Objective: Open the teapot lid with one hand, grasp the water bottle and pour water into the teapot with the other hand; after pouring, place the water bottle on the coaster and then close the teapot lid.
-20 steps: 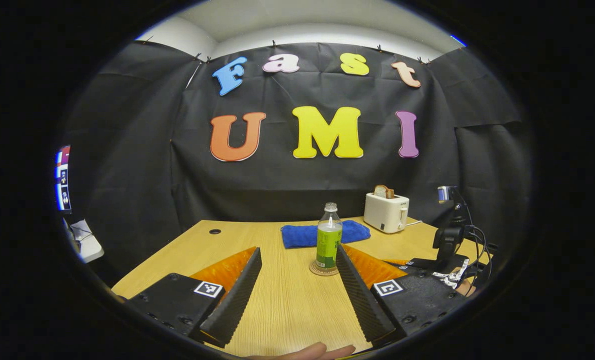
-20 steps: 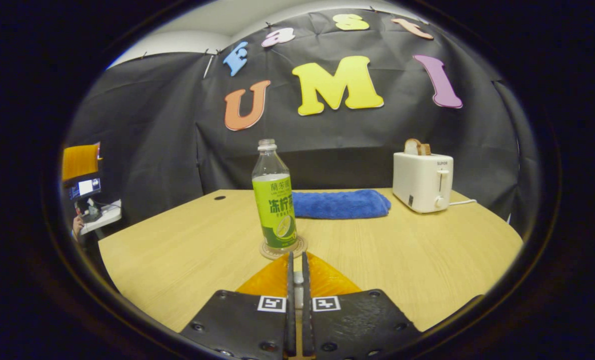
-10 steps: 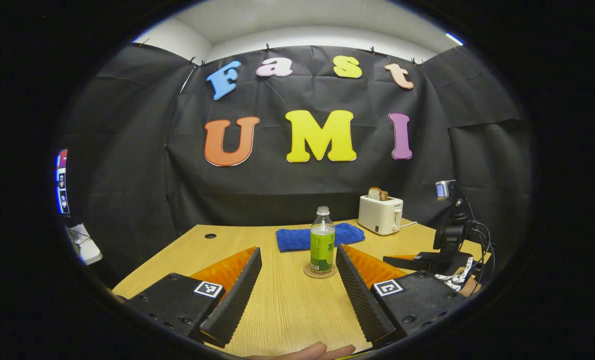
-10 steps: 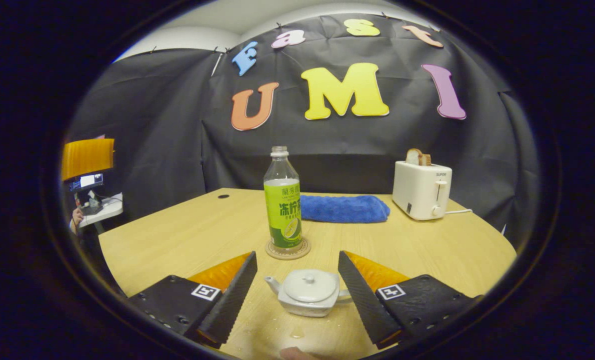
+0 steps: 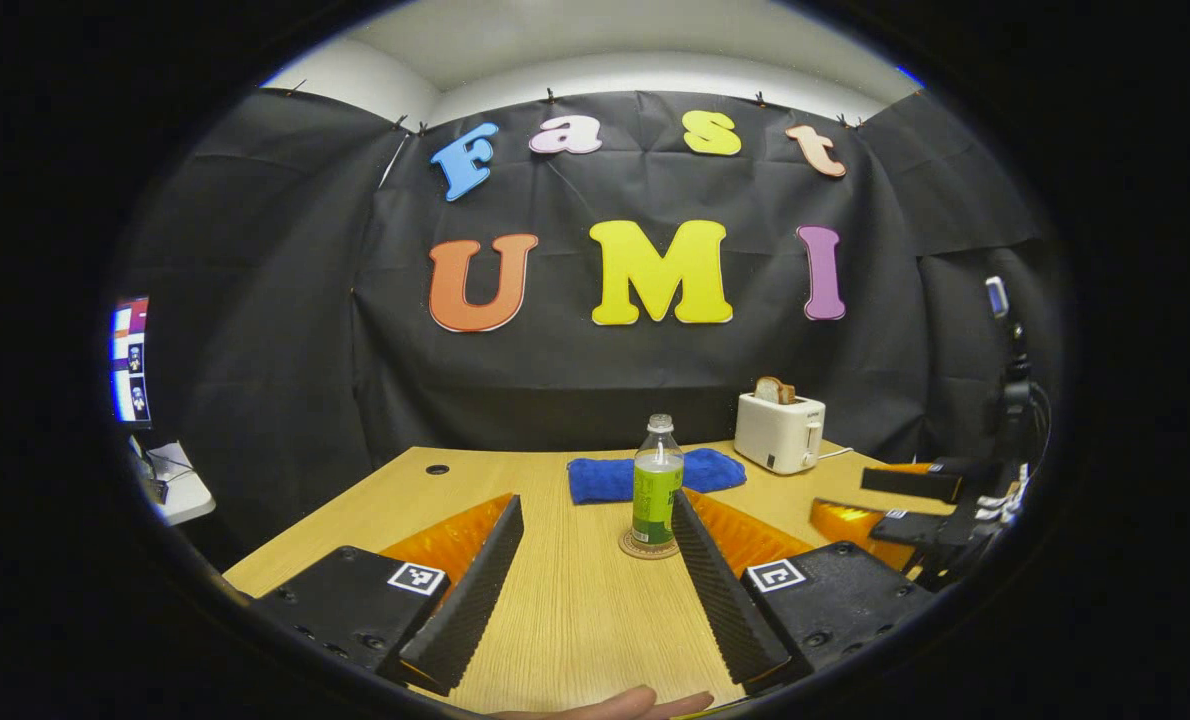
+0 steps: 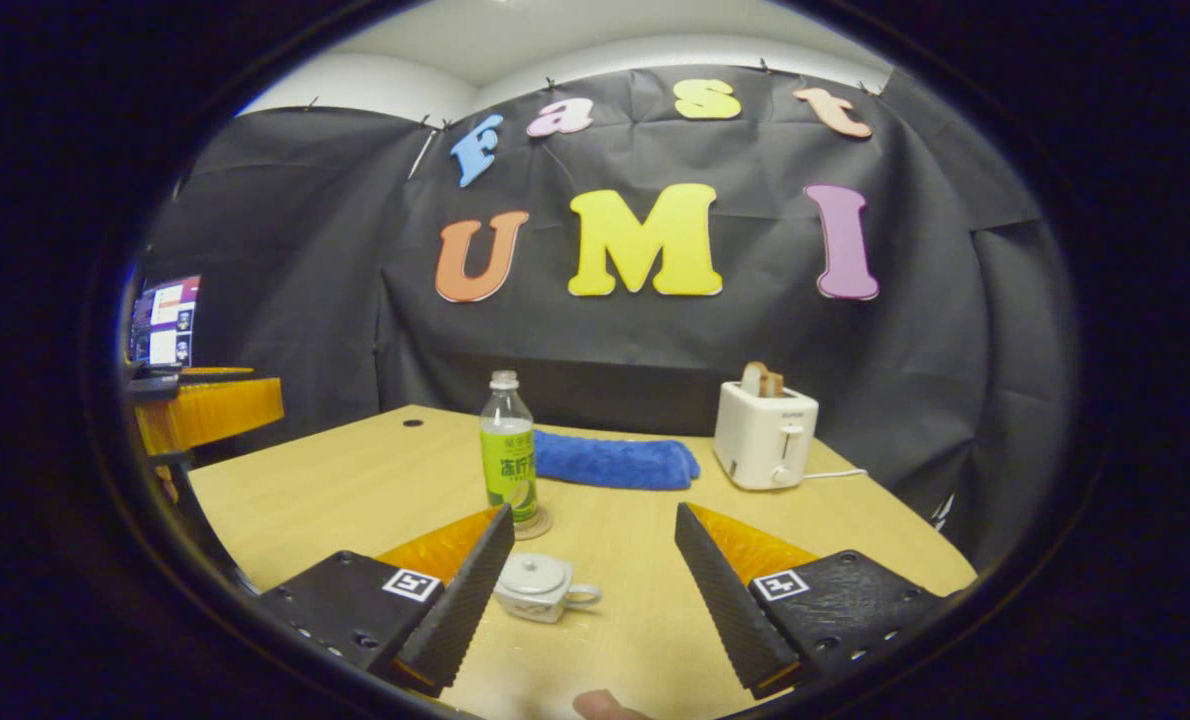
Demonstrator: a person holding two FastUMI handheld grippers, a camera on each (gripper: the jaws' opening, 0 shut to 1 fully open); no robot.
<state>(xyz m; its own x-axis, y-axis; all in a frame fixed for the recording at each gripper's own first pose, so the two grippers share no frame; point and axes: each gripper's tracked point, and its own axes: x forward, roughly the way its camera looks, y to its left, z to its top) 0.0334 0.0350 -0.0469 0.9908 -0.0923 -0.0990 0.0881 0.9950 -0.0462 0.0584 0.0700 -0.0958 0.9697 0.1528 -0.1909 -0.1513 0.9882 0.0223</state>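
A clear water bottle (image 5: 657,485) with a green label stands upright on a round coaster (image 5: 649,546) mid-table. My left gripper (image 5: 595,500) is open and empty, well short of the bottle. In the right gripper view the bottle (image 6: 508,465) stands on the coaster (image 6: 535,524) left of centre. A small white teapot (image 6: 540,587) with its lid on sits just in front of the coaster. My right gripper (image 6: 593,510) is open above and behind the teapot, touching nothing. That gripper (image 5: 880,500) also shows at the right of the left gripper view.
A white toaster (image 6: 763,435) holding a slice of bread stands at the back right of the wooden table (image 6: 855,540). A folded blue towel (image 6: 610,462) lies behind the bottle. The left gripper (image 6: 205,410) is at the far left. Screens glow beyond the table's left edge.
My right gripper went from shut to open and drew back and up, bringing the lidded teapot into view and shrinking it. The left gripper barely shifted.
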